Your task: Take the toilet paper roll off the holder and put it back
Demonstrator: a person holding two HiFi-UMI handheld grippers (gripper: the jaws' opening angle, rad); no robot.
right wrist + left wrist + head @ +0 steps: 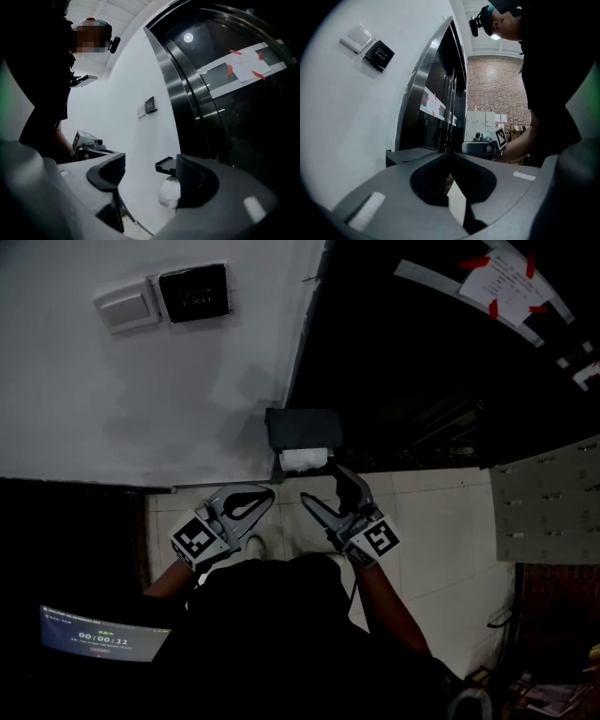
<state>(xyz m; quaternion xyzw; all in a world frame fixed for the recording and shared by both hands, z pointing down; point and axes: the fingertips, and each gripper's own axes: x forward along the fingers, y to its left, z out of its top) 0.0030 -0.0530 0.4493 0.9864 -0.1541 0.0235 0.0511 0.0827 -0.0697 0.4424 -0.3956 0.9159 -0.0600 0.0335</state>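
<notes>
The white toilet paper roll [305, 459] sits under the dark holder [302, 427], which is fixed to the wall at the corner. My right gripper [323, 484] is open just below the roll, with nothing between its fingers. In the right gripper view the roll [168, 192] shows partly behind the right finger [187, 176], below the holder [165, 165], and my right gripper [150, 171] has a wide gap. My left gripper [270, 491] is shut and empty, a little left of the roll. In the left gripper view its tips [451, 152] meet, with the holder [405, 154] just beyond.
A white switch [126, 307] and a black exit plate [193, 292] are on the white wall above. A dark metal door [422, 352] with taped paper [497, 282] stands to the right. A perforated panel [548, 502] is at right, and a lit screen [101, 638] at lower left.
</notes>
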